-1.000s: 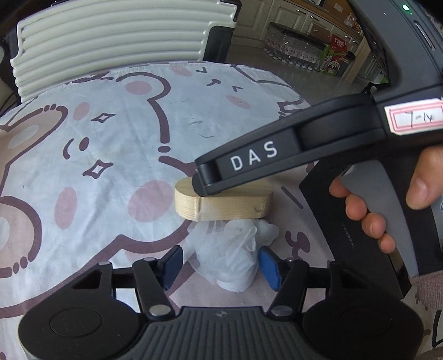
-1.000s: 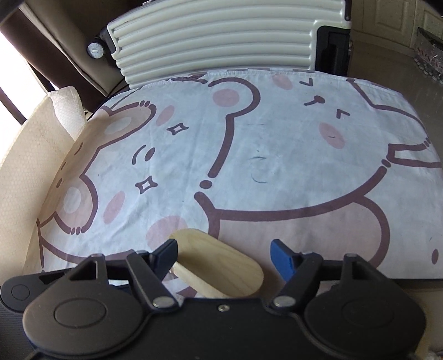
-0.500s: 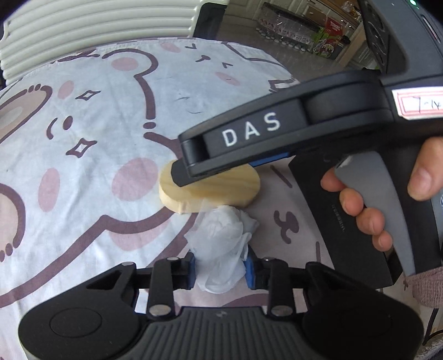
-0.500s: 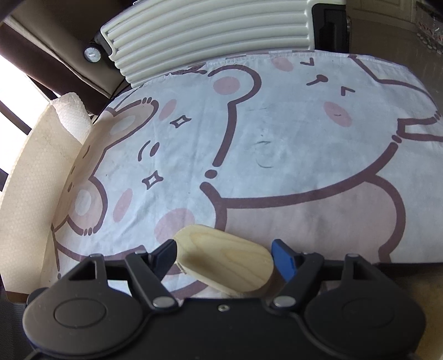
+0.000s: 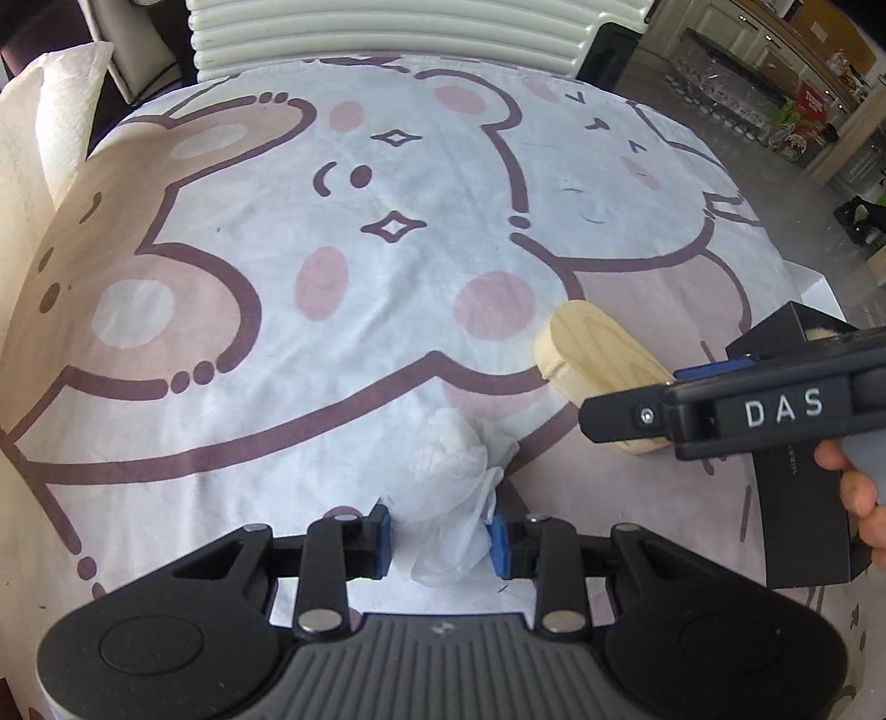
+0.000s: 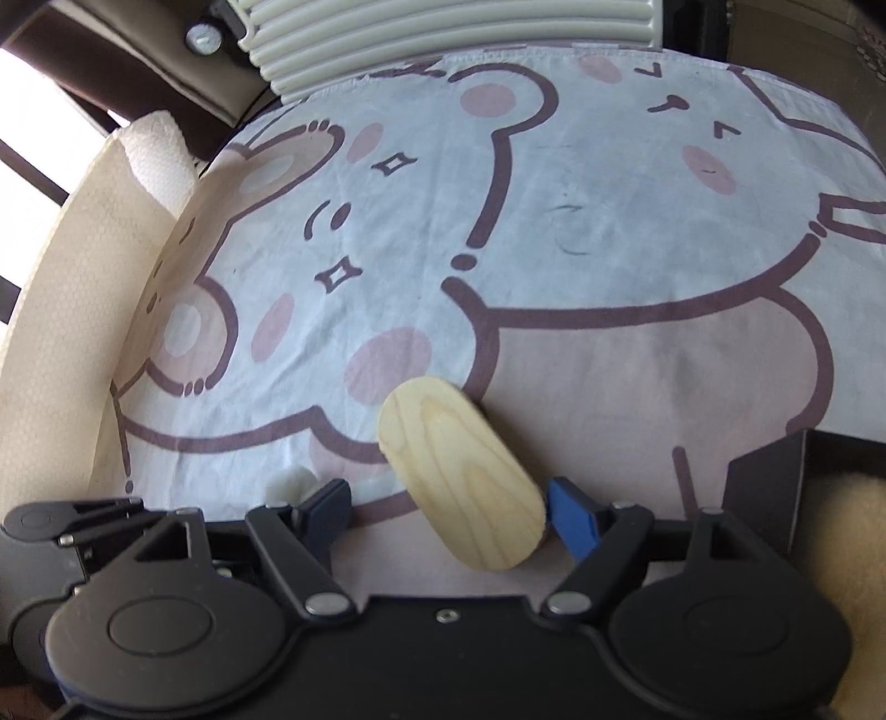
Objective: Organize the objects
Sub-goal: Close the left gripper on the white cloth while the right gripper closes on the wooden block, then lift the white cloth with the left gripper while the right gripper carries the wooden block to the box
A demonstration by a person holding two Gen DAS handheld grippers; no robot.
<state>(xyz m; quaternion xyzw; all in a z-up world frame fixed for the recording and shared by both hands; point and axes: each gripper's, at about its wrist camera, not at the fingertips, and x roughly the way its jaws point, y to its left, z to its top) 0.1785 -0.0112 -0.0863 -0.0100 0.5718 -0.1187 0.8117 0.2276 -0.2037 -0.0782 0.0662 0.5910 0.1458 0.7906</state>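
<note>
the left tool [image 5: 440, 534] is pinching a crumpled wad of tissue [image 5: 451, 443], its blue pads squeezed into the soft, wrinkled paper, with a thin see-through tail hanging below. its jaws have just been closing onto the wad. i judge this to be the pick-up step for the tissue; it has not yet been put anywhere, so the sorting looks barely begun.

the right tool [image 6: 448, 512] is spread wide around a wooden block [image 6: 459, 471], which sits between the pads but is not squeezed; one pad seems close to its end, the other stands apart. the block is a pale oval slab with smooth rounded ends and clear grain, lying flat on the counter, just beyond the tissue.

to the block's right an open black box [image 5: 803, 471], hard-edged and matte, holds something fluffy and tan. it may be the place for the loose things, though i cannot tell.

beyond them the counter [image 5: 387, 183] carries a soft, slightly creased cloth printed with cartoon bears. past the far edge stands a ribbed cream chair back [image 5: 387, 27].
</note>
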